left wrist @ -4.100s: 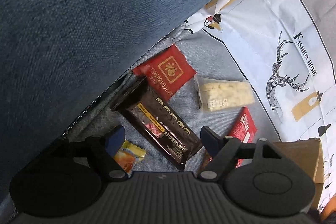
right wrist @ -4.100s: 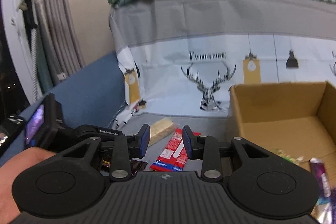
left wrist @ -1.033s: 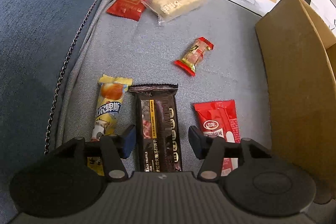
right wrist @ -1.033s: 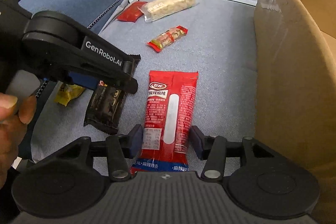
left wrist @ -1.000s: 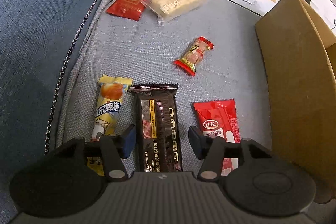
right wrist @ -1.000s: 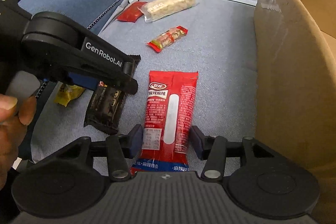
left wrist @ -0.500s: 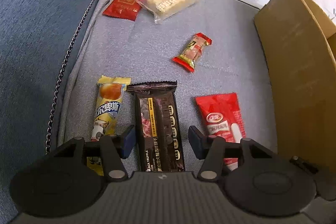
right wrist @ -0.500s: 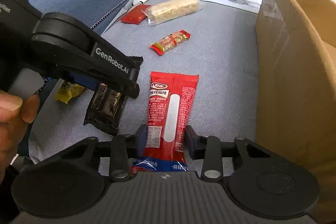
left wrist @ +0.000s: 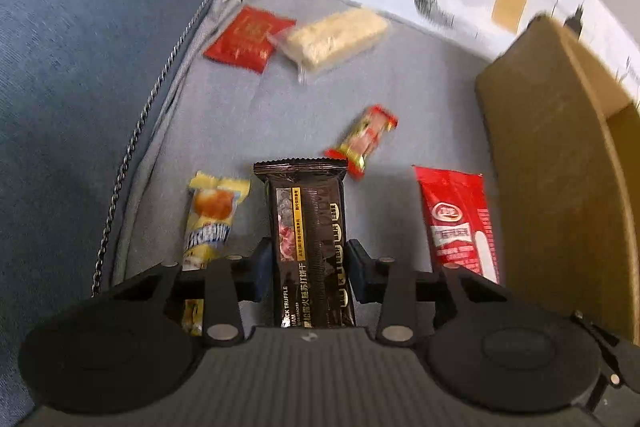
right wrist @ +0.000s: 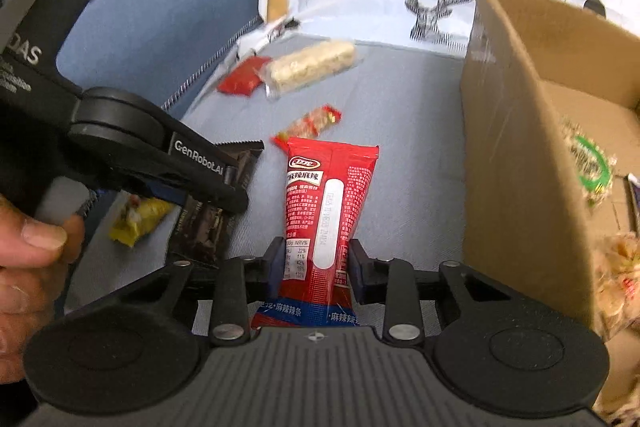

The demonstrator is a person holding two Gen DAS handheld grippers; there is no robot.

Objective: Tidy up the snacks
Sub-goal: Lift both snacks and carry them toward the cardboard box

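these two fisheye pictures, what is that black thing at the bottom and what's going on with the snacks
The black thing is a hand-held gripper with a camera on it; a person holds one in each hand. One picture looks along the left gripper, whose jaws are closing on a brown cracker pack. The other looks along the right gripper, pinching a red spicy strip pack. Both packs lie on a grey cushion, with a yellow snack, a small red candy, a pale bar and a red sachet. A cardboard box stands alongside.
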